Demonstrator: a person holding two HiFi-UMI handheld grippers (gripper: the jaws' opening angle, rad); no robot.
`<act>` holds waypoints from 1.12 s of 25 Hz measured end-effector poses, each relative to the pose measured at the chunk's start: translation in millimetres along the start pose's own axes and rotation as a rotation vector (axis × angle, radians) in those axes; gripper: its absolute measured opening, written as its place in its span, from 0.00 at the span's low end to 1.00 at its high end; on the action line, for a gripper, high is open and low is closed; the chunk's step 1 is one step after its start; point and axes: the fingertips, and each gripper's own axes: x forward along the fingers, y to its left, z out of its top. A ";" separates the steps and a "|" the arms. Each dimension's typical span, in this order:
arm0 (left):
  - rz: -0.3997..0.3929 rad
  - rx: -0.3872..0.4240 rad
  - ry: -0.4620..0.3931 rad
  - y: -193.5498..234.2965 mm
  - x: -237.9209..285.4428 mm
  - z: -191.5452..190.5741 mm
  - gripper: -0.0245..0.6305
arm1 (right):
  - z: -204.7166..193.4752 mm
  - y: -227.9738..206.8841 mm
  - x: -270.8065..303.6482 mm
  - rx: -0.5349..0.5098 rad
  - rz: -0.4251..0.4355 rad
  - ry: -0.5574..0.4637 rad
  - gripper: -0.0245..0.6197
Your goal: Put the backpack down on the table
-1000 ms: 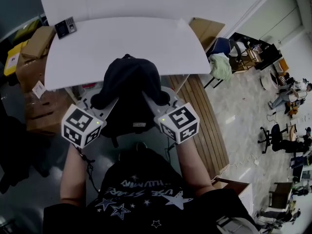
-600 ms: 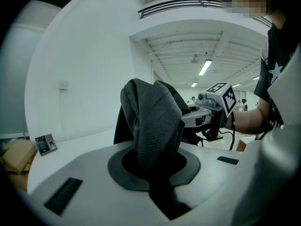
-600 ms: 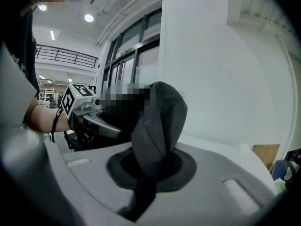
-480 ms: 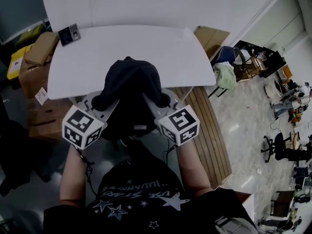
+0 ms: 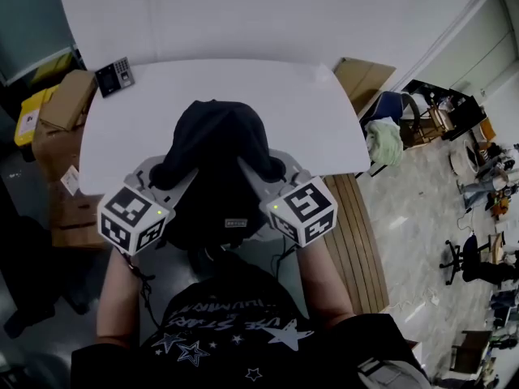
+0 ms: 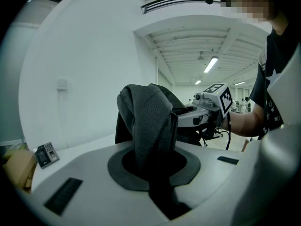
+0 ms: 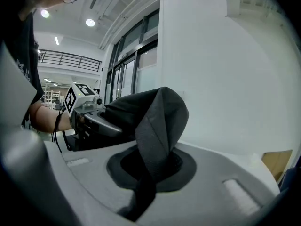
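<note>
A black backpack (image 5: 215, 148) hangs between both grippers, its upper part above the near edge of the white table (image 5: 312, 112). My left gripper (image 5: 182, 175) is shut on a dark woven shoulder strap (image 6: 148, 126), which runs up out of its jaws. My right gripper (image 5: 251, 170) is shut on the other strap (image 7: 157, 131), folded over above its jaws. Each gripper shows in the other's view: the right gripper (image 6: 207, 109) beyond the bag, the left gripper (image 7: 87, 107) likewise. The bag's lower part hangs in front of the table edge, above the person's chest.
A small keypad device (image 5: 113, 75) lies on the table's far left corner. Cardboard boxes (image 5: 65, 100) and a yellow box (image 5: 28, 120) stand left of the table. Wooden planks (image 5: 361, 233) lie on the floor at right, with a chair and cloth (image 5: 388, 140) beyond. A white wall backs the table.
Both grippers have carried the backpack forward toward the table, so more of the bag now lies over the tabletop. The grips on the straps are unchanged.
</note>
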 end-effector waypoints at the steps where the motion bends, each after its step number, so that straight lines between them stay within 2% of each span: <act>1: -0.002 0.000 0.003 5.3 2.9 5.2 0.11 | 4.7 -5.9 3.8 -0.004 0.010 0.000 0.07; 6: 0.023 -0.003 -0.020 31.9 15.4 36.4 0.11 | 34.7 -36.1 17.9 -0.020 0.042 -0.042 0.07; 13: 0.086 0.025 -0.075 90.4 50.9 72.3 0.11 | 65.6 -94.4 58.3 -0.082 0.027 -0.103 0.07; 19: 0.112 0.026 -0.066 137.7 87.8 78.4 0.11 | 65.0 -139.5 99.2 -0.067 0.028 -0.107 0.07; 28: 0.108 -0.012 -0.033 194.5 136.5 68.7 0.11 | 49.4 -189.9 152.3 -0.058 0.025 -0.069 0.07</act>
